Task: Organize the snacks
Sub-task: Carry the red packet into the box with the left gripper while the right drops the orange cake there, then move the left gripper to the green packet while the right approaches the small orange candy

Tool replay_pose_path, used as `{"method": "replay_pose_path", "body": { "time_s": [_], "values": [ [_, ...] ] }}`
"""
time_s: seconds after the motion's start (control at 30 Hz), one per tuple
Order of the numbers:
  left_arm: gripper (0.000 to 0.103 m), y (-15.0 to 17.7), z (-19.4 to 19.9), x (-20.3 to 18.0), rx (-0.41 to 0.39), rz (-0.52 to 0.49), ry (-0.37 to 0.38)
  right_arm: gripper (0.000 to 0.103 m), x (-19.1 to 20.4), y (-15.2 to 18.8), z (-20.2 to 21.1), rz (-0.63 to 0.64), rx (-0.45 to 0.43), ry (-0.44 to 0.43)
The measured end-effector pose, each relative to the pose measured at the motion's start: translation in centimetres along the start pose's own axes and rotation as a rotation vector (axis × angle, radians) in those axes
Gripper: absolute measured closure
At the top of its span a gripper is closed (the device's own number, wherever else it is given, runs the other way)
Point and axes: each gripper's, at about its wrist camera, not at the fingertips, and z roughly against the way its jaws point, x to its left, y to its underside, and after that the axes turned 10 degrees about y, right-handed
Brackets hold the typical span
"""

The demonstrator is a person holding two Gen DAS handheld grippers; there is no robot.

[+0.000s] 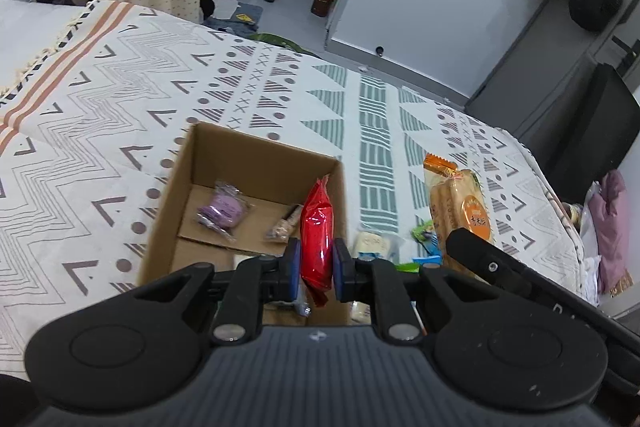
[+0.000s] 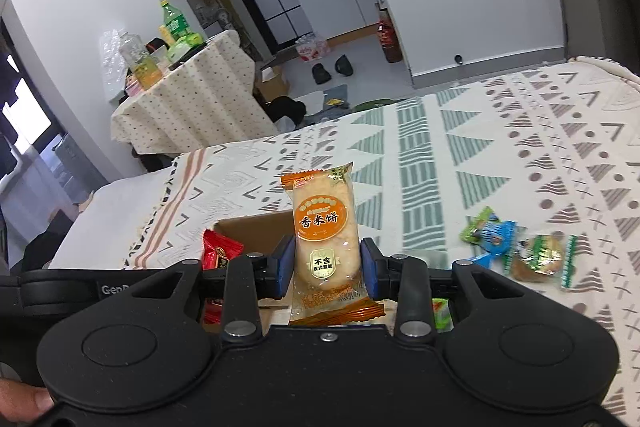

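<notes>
The left gripper is clamped on a red snack packet, its blue pads pressing the wrapper's flat faces near the lower end, so the packet stands on edge and pokes up towards 12 o'clock. It hangs over the right wall of an open cardboard box on the patterned bedspread. Inside the box, at about 10 o'clock from the claw, lies a purple wrapped snack, and a small brown wrapped piece sits just left of the red packet.

The right gripper is closed on an orange-labelled rice cracker packet, held upright by its middle, with the crimped bottom seam hanging below the pads. The same box shows at 10 o'clock behind it. At 3 o'clock, on the bedspread, lie loose blue and green wrapped sweets and a round cake in a green wrapper, not yet gathered.

Both held packets look light, with slick, crinkly film that could slide under the pads. The rice cracker is probably brittle, so a gentle squeeze across the wide body suits it better than a hard pinch; the seam would spare the contents but let the packet swing. The red packet seems soft and puffy, and gives under the grip.
</notes>
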Motion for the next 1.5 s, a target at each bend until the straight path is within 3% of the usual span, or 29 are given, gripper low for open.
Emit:
{"method": "replay_pose_path", "body": {
  "time_s": [0.7, 0.77, 0.83, 0.87, 0.93, 1.03, 1.13, 1.33, 1.5],
  "values": [
    [0.083, -2.0, -1.1, 6.5, 0.036, 0.108, -0.031, 0.069, 5.8, 0.4, -3.6, 0.072, 0.06, -0.007],
    [0.077, -2.2, -1.1, 6.7, 0.037, 0.114, -0.035, 0.069, 6.2, 0.3, -3.9, 0.07, 0.061, -0.012],
    [0.064, -2.3, -1.0, 6.8, 0.035, 0.116, -0.045, 0.068, 6.6, 0.2, -4.0, 0.072, 0.057, -0.026],
    [0.06, -2.4, -0.9, 6.9, 0.036, 0.116, -0.052, 0.066, 6.8, 0.2, -4.1, 0.069, 0.06, -0.031],
    [0.048, -2.4, -0.8, 6.8, 0.035, 0.115, -0.07, 0.048, 6.7, 0.2, -4.3, 0.06, 0.078, -0.018],
    [0.032, -2.3, -0.6, 6.6, 0.035, 0.115, -0.085, 0.035, 5.9, 0.3, -3.8, 0.033, 0.065, -0.008],
    [0.023, -2.2, -0.5, 6.0, 0.034, 0.11, -0.1, 0.026, 4.9, 0.3, -3.1, 0.005, 0.061, 0.008],
    [0.017, -1.7, 0.0, 3.8, 0.03, 0.092, -0.1, 0.012, 2.4, -0.1, -1.6, -0.067, 0.036, 0.031],
    [0.014, -1.0, 0.5, 1.6, 0.019, 0.047, -0.078, 0.007, 0.4, 0.1, -0.3, -0.101, 0.018, 0.052]
  ]
}}
